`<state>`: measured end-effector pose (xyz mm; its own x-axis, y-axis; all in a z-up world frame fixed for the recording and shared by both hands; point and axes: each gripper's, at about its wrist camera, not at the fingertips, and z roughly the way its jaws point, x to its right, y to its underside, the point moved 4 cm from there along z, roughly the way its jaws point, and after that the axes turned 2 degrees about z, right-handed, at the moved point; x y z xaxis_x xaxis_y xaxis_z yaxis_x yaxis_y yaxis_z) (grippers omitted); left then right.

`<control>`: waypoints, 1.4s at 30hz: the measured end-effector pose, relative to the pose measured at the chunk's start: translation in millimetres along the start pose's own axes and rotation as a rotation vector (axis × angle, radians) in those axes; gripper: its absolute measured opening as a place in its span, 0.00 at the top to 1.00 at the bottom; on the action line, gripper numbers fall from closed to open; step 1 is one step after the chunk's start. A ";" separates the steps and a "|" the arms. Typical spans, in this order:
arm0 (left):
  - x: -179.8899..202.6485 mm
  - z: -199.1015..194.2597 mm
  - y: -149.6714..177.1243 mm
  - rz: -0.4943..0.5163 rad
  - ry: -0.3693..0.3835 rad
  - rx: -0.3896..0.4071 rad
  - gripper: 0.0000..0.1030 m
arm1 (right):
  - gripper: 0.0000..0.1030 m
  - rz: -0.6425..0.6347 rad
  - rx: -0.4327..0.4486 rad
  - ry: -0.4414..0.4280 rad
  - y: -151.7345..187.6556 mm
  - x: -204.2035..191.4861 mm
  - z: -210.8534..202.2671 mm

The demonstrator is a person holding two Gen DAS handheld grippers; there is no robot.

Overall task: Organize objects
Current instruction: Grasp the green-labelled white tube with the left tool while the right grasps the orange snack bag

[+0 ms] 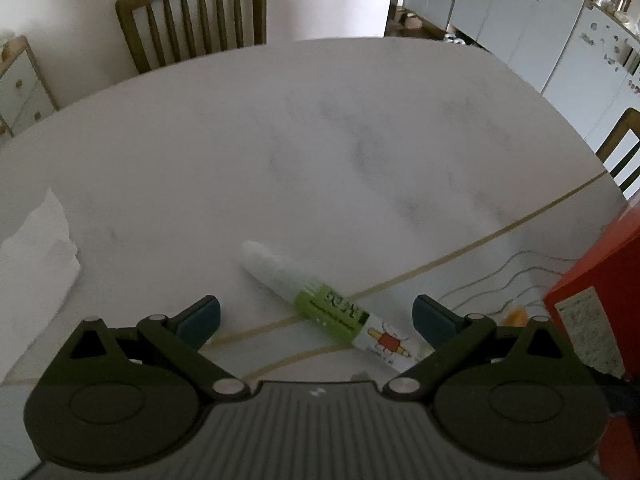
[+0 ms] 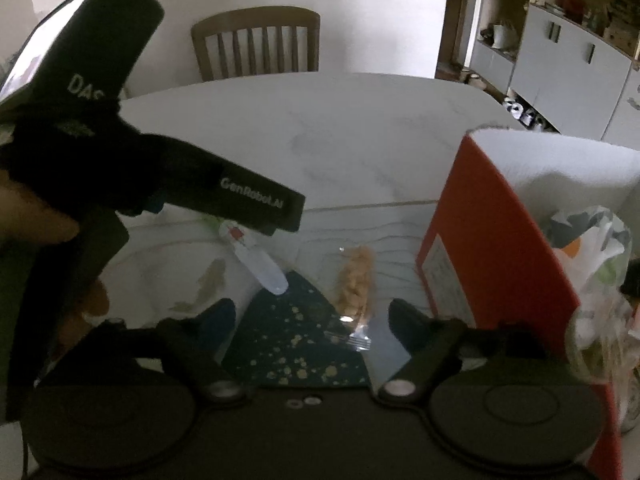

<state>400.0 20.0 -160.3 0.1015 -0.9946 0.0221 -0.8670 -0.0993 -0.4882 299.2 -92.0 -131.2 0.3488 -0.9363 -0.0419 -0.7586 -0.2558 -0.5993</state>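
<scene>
A tube with a green label and a frosted white cap lies slanted on the white table. My left gripper is open just above it, one finger on each side, pads clear of it. In the right wrist view the same tube pokes out from under the left gripper's body. A clear packet of pale snack pieces lies partly on a dark speckled mat. My right gripper hangs open over the mat, and the packet lies between its fingers without touching them.
A tall red box stands close on the right, with crumpled plastic bags inside. The red box also edges the left wrist view. White folded paper lies at the left. Wooden chairs stand past the table's far edge.
</scene>
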 end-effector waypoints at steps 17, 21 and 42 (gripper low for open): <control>-37.6 -18.7 12.4 0.094 -0.004 0.042 0.38 | 0.42 0.027 0.005 -0.027 -5.8 7.6 18.2; -47.7 -24.9 17.2 0.112 0.006 0.041 0.59 | 0.54 0.029 0.004 -0.035 -12.5 8.1 19.8; -34.4 -70.6 91.9 0.195 0.154 0.009 0.72 | 0.82 -0.026 -0.095 -0.142 36.2 2.9 -28.2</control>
<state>282.4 42.9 -144.3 -0.1436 -0.9879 0.0591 -0.8584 0.0946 -0.5042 257.3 -110.7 -130.5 0.4382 -0.8872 -0.1444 -0.7948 -0.3073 -0.5233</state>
